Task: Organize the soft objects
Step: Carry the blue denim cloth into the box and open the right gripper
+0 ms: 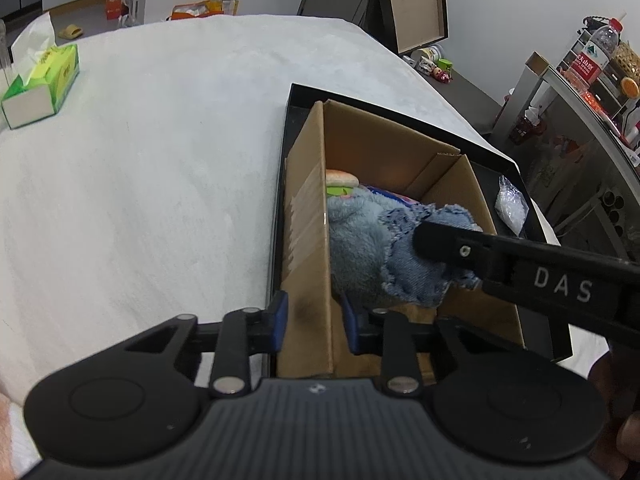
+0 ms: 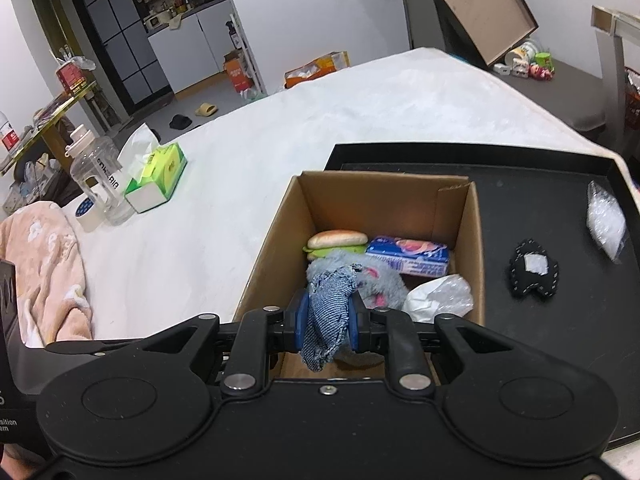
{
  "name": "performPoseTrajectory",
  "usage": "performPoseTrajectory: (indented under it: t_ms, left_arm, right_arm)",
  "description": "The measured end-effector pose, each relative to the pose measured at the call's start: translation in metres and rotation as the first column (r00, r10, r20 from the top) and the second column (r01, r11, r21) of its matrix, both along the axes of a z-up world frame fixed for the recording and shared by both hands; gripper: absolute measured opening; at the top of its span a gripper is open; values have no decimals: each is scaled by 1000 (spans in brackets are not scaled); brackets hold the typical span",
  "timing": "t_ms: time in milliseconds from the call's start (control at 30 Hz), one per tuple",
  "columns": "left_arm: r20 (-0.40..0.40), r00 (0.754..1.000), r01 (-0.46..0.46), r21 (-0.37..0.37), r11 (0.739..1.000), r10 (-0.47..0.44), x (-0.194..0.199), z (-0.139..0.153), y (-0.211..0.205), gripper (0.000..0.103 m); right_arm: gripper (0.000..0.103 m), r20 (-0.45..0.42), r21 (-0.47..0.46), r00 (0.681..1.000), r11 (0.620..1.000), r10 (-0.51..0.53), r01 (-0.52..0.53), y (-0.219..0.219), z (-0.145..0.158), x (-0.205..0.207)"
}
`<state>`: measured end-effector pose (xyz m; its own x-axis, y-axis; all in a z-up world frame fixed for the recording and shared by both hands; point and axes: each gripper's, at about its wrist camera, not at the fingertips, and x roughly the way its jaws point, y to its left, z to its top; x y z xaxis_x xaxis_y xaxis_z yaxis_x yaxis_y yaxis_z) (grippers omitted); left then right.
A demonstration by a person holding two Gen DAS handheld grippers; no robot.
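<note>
Left to right. On the far left of the white bed (image 2: 360, 92) a pink blanket (image 2: 44, 272), a clear water bottle (image 2: 96, 176) and a green tissue box (image 2: 158, 178) are seen; none is touched.

At centre the cardboard box (image 2: 276, 216) is set in the left end of a black tray (image 2: 560, 160). The left claw (image 1: 314, 320) is closed on the box's left wall, one blue pad on each face; the box is judged to be steadied for loading. Whether the pads press hard cannot be told.

Already stowed in the box: a toy burger (image 2: 338, 240), a blue-and-pink packet (image 2: 408, 256), a grey plush (image 2: 380, 276), a crumpled clear bag (image 2: 438, 294).

The right claw (image 2: 326, 326) is clamped on a strip of denim cloth (image 2: 328, 300). The cloth is held between the pads, its top end draped onto the plush and its tail hung below the jaws, over the near part of the box. In the left wrist view the same cloth is seen lying against the plush, inside the walls.

Right of the box, on the tray floor, a black stitched pouch (image 2: 534, 272) and a small clear packet (image 2: 606, 220) are left out, well apart from both claws.

Judged progress: well past halfway. Denim not yet released; the two tray items, if soft goods, are left to be packed.
</note>
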<state>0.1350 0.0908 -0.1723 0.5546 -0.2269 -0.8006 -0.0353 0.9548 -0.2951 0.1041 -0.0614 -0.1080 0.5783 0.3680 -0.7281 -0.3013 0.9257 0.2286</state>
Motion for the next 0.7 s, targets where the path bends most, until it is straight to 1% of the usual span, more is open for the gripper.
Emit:
performPoseTrajectory:
  t_ms: [100,500,700]
  left_arm:
    - [-11,1000,-6,-16,1000,6,1,-4,3,19]
    - [-17,1000,-14,-22,1000,13,2,-6,5,19]
    - [-21,1000,-17,-17,1000,16,2,-7,5,19]
  right_arm:
    - [20,-24,23,1000,1000,5,-5,3,-5,2]
    - [21,-69,60,997,998,39,-35,25,-17,16]
    - [24,-114,72,992,997,47,-39,26,-24,19]
